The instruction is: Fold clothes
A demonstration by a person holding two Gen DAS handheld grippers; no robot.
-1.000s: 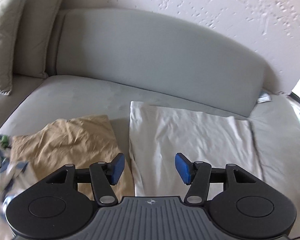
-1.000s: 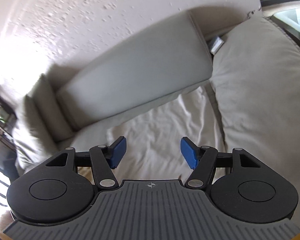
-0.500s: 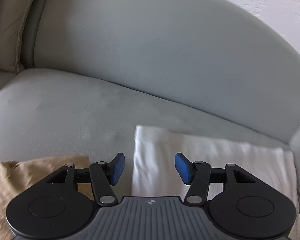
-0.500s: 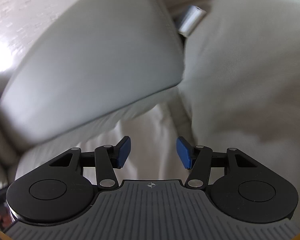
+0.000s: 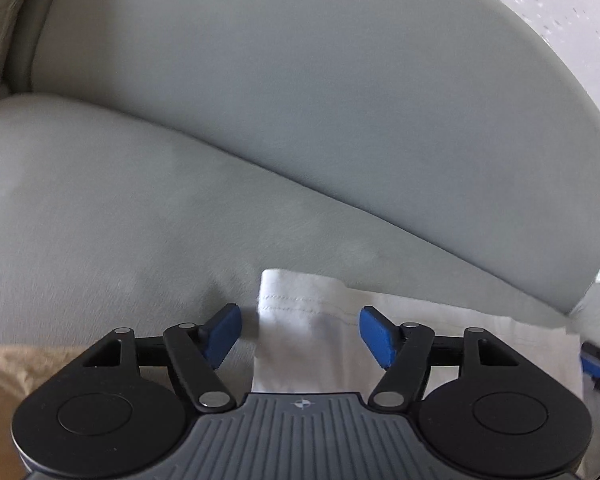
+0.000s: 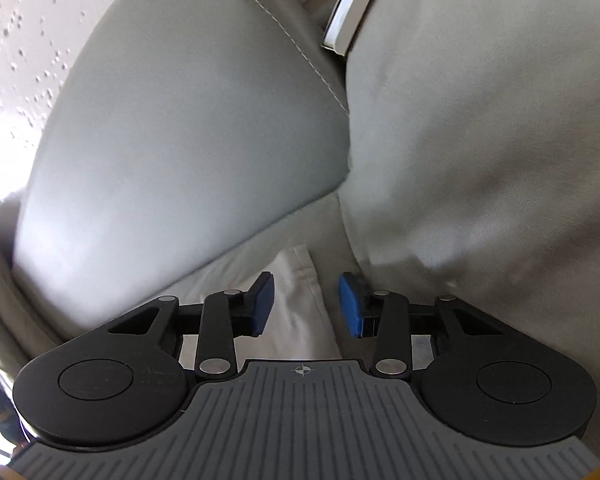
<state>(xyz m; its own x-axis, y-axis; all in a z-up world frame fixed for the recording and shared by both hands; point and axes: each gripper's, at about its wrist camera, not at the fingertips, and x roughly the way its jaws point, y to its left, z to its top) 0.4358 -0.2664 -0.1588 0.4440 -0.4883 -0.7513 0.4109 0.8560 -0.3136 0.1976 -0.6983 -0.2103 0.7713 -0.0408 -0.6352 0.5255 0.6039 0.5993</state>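
Observation:
A white garment point(image 5: 440, 336) lies flat on the grey sofa seat point(image 5: 120, 220). My left gripper point(image 5: 300, 334) is open, its blue pads either side of the garment's far left corner with the stitched hem. My right gripper point(image 6: 306, 306) is open, low over the garment's far right corner point(image 6: 300, 292), which sits between its pads. The right gripper's blue tip also shows at the right edge of the left wrist view point(image 5: 592, 364).
A tan garment point(image 5: 16, 376) lies to the left of the white one. The sofa backrest point(image 5: 300, 100) rises just behind. A large cushion point(image 6: 500, 140) presses in on the right, with a small white box point(image 6: 348, 12) wedged behind it.
Both grippers have moved forward and down towards the far corners of the white garment. The right gripper's jaws have narrowed a little. The cloth has not moved.

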